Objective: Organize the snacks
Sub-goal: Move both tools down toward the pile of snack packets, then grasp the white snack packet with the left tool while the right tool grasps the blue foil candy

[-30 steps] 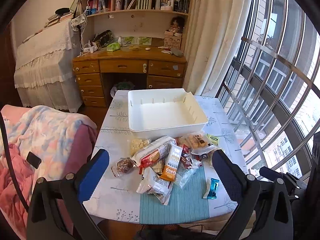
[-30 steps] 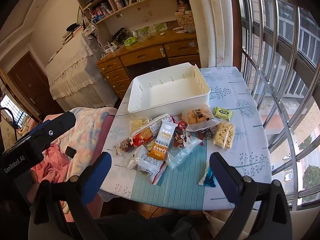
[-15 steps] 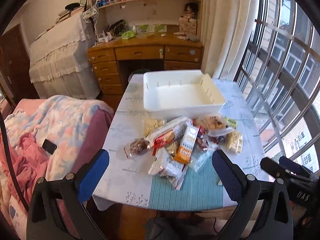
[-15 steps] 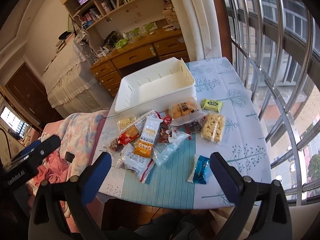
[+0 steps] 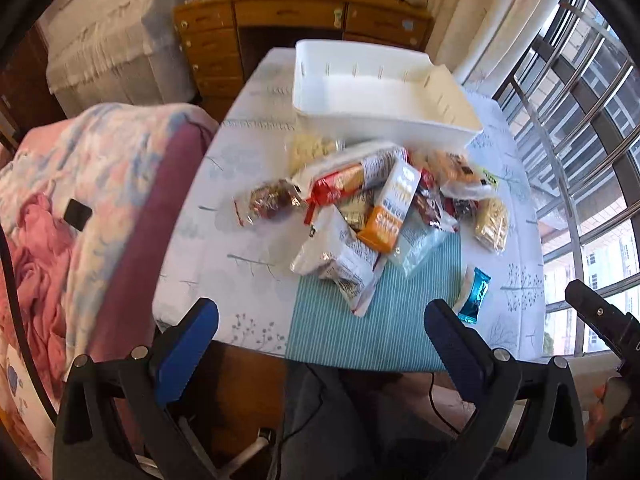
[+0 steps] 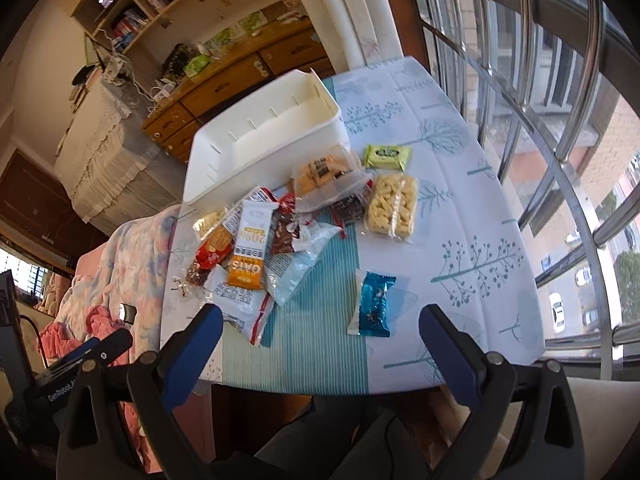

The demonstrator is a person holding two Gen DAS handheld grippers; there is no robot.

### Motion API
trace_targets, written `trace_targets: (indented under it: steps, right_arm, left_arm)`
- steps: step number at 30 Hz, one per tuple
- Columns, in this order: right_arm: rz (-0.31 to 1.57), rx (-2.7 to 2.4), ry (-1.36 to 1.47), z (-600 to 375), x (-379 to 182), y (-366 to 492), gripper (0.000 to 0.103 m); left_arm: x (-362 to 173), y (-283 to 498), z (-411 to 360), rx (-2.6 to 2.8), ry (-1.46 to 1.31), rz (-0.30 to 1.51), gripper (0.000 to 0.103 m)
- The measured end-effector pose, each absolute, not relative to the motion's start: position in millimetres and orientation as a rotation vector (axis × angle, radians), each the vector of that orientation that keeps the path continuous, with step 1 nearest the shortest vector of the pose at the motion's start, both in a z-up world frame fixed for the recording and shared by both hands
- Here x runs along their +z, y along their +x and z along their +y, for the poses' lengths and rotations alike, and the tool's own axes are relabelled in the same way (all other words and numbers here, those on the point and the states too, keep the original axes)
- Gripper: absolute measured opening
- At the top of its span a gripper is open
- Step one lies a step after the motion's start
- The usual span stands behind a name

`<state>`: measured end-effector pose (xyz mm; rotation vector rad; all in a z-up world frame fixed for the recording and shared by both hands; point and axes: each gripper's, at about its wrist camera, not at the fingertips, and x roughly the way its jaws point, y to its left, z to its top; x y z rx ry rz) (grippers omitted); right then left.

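Left tongs [image 5: 320, 336] hang spread wide with nothing between them, above the near edge of the cloth-covered surface [image 5: 256, 320]. Ahead lies a heap of wrapped snacks [image 5: 372, 208], an orange oats bar [image 5: 390, 212] on top; the empty white plastic bin [image 5: 384, 120] sits just behind the heap. Right tongs [image 6: 318, 340] are likewise released and bare, near the same edge. A blue foil-wrapped snack [image 6: 374, 304] lies apart just ahead of them; a green packet [image 6: 387, 156] rests beside the bin [image 6: 224, 152]
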<state>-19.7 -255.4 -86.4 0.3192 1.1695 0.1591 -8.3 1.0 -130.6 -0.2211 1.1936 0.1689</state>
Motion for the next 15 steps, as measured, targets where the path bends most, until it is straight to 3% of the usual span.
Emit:
trace_targets:
  steps: [15]
  right_arm:
    - [1.529,-0.012,0.535,-266.1,-167.8,8.0,0.091]
  left_arm:
    - [-212.5,53.3,25.0,0.023,-0.418,1.433,0.102]
